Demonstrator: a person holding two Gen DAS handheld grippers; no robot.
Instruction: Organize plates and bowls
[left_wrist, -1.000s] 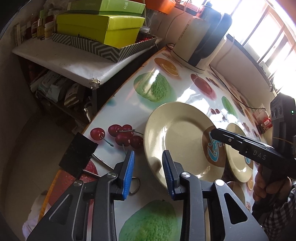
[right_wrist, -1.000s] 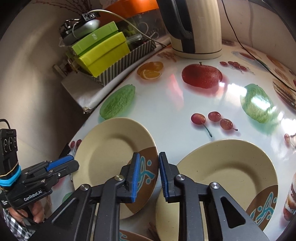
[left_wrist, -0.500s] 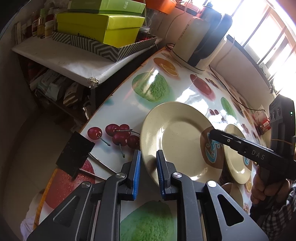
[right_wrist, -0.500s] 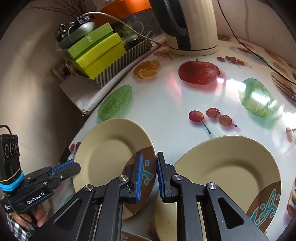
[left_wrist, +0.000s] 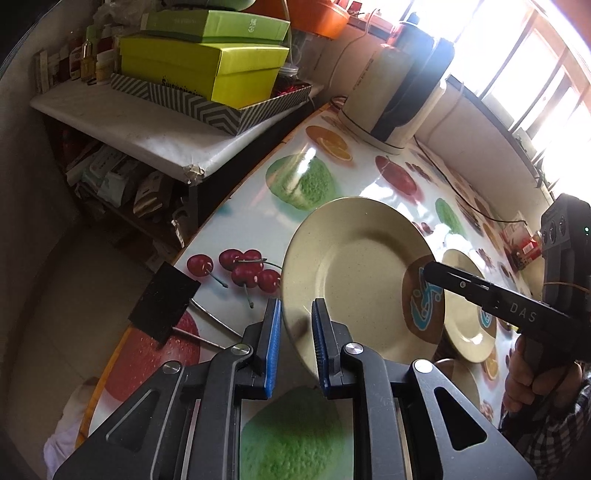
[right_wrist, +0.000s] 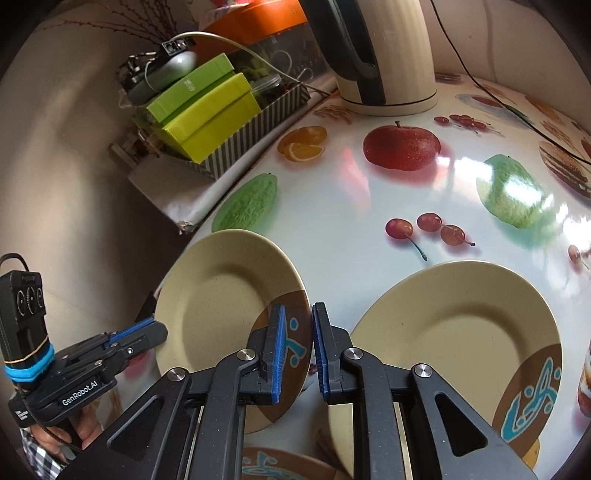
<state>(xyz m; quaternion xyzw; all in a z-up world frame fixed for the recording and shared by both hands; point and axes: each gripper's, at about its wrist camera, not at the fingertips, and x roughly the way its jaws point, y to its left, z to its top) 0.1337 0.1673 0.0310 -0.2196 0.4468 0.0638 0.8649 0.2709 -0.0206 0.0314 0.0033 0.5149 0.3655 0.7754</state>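
Left wrist view: the left gripper (left_wrist: 296, 338) jaws have just closed onto the near rim of the plate (left_wrist: 354, 273), now tilted off the counter (left_wrist: 251, 221). The right gripper (right_wrist: 298, 345) clamps the opposite, patterned rim, so a two-handed lift appears ready.

Tilted plate (right_wrist: 221, 306) left of flat plate (right_wrist: 454, 332) on table (right_wrist: 332, 221); kettle (right_wrist: 384, 55) behind, tray of boxes (right_wrist: 207, 122) far left.

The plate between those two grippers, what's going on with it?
A person is holding one cream plate with both handheld grippers. The left gripper has just been closing and now pinches the plate's near rim. The right gripper is clamped on the opposite rim, at the brown patterned patch. The plate looks tilted and raised off the fruit-print table. A second matching plate lies flat beside it, untouched.
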